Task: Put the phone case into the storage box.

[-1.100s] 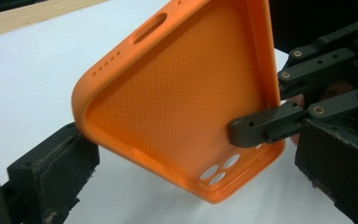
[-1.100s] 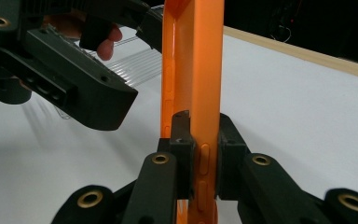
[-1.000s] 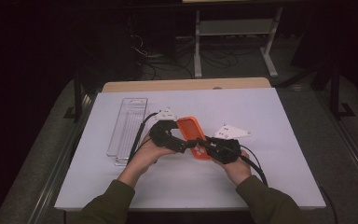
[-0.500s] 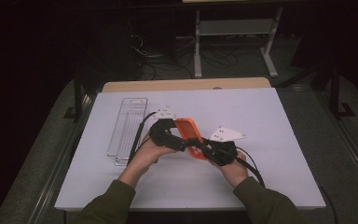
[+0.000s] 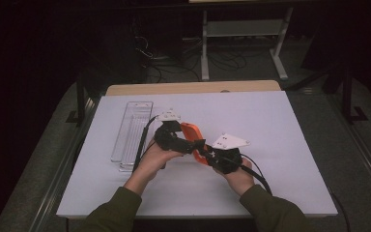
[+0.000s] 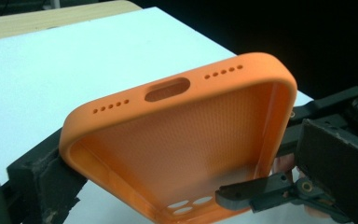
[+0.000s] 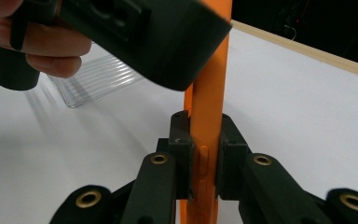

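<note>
Two grippers hold one orange phone case [image 5: 193, 138] above the middle of the table [image 5: 290, 145], a little toward its near edge. The right gripper [image 7: 204, 158] has its jaws narrowed onto one long side rim of the case, a pad pressed on each face of that rim right at the button bumps. The left gripper [image 5: 175, 140] clamps the case as well: one black jaw presses the outer corner at the lower left of the left gripper view, the other sits against the opposite long side, so the hollow inside of the case faces that camera with the port end up. A clear plastic tray [image 5: 131, 135] lies near the table's left edge, well apart from the case.
</note>
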A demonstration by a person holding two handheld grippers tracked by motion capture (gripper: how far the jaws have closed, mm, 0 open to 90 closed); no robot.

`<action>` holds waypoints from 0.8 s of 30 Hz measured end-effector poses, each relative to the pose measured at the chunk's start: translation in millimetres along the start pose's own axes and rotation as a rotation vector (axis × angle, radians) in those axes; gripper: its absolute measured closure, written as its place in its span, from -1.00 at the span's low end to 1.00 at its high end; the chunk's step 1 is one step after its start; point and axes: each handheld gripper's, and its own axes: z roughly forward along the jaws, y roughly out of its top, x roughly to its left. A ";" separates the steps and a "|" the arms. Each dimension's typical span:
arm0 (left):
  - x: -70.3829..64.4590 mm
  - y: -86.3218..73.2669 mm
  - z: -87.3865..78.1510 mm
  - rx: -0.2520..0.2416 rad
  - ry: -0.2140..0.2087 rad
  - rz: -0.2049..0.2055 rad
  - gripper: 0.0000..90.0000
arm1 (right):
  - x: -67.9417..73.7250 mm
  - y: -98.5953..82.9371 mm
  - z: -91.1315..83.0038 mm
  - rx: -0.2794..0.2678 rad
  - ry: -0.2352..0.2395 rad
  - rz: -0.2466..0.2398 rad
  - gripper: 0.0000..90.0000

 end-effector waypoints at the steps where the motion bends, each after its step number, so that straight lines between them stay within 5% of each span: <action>1: 0.1 0.2 0.1 -0.004 0.001 -0.002 -1.00 | 0.0 0.0 0.1 0.002 -0.002 -0.003 0.74; 24: -2.7 -2.1 1.6 -0.061 0.060 -0.080 -0.75 | 0.9 -1.4 2.1 0.011 -0.016 -0.028 0.73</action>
